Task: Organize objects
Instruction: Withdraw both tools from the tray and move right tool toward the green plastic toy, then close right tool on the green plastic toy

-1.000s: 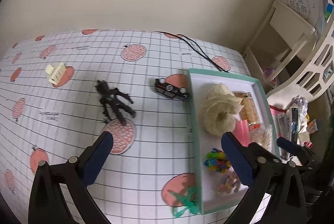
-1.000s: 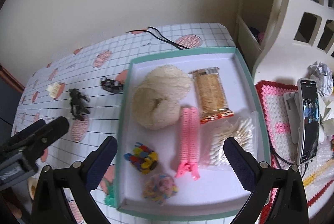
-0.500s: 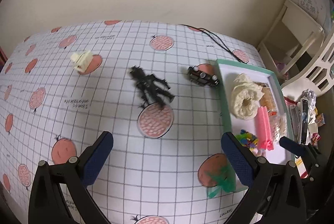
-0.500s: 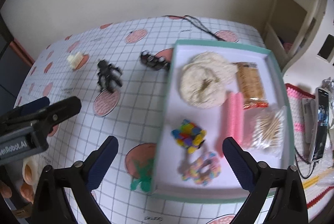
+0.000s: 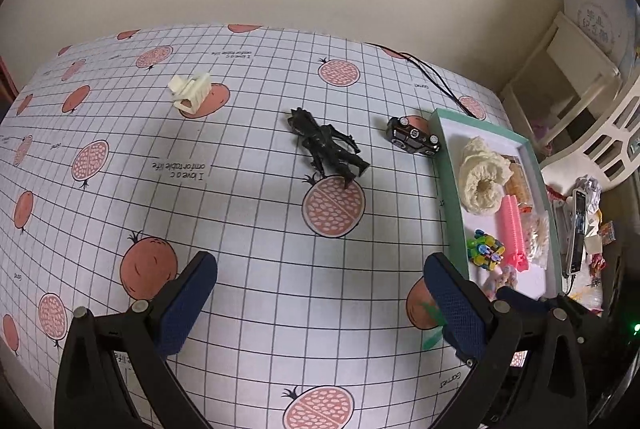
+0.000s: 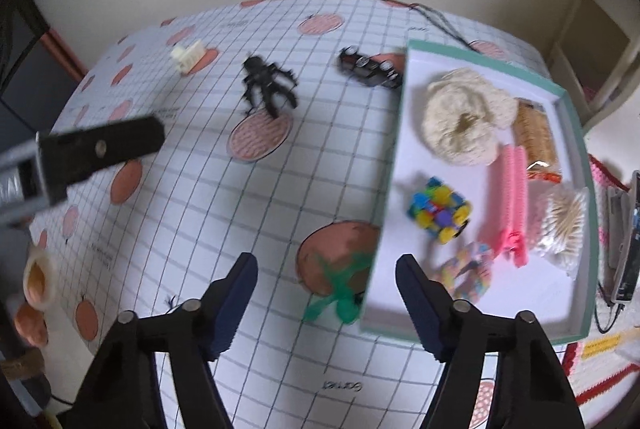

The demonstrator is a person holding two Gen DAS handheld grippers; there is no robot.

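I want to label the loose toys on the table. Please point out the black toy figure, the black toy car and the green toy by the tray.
black toy figure [image 5: 326,148], left wrist view, torso.
black toy car [image 5: 414,139], left wrist view, underside.
green toy [image 6: 340,289], right wrist view, body.

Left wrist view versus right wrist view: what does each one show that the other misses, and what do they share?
Only the left wrist view shows the tall white shelf beside the table and the left hand-held gripper, open. Only the right wrist view shows the whole green toy against the tray's near corner, fingertips at the left edge, and the right hand-held gripper, open. Both show the tray, black figure, toy car and cream clip.
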